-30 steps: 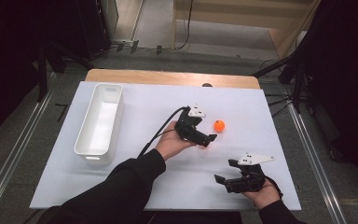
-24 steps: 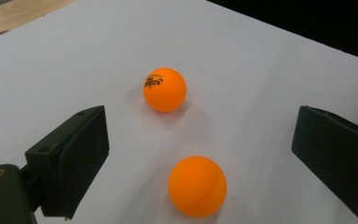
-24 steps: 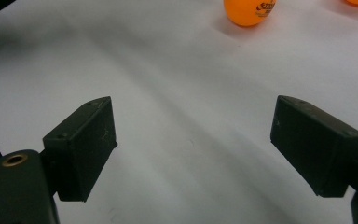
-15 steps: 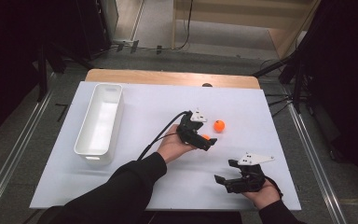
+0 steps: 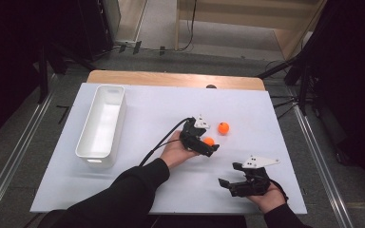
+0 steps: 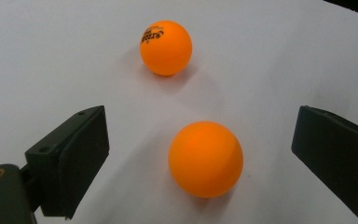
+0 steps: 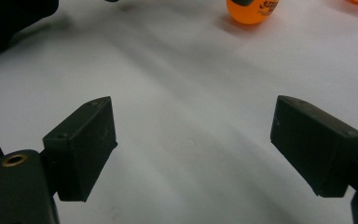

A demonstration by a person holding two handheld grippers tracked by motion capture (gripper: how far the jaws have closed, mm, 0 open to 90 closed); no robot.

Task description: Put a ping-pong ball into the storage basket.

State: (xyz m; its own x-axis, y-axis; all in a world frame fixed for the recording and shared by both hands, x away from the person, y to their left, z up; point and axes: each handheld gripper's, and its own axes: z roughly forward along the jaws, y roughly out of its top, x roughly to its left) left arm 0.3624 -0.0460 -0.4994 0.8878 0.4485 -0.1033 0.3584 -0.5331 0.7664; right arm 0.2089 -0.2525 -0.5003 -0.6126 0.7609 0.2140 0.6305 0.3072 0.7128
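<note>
The left hand-held gripper (image 6: 200, 154) has its jaws spread wide on either side of the near orange ball (image 6: 205, 159), touching neither side of it. Just beyond that ball lies the printed orange ball (image 6: 166, 47) on the white worktop (image 6: 270, 56). The right hand-held gripper (image 7: 193, 149), nearer the person, is spread over bare worktop.
</note>
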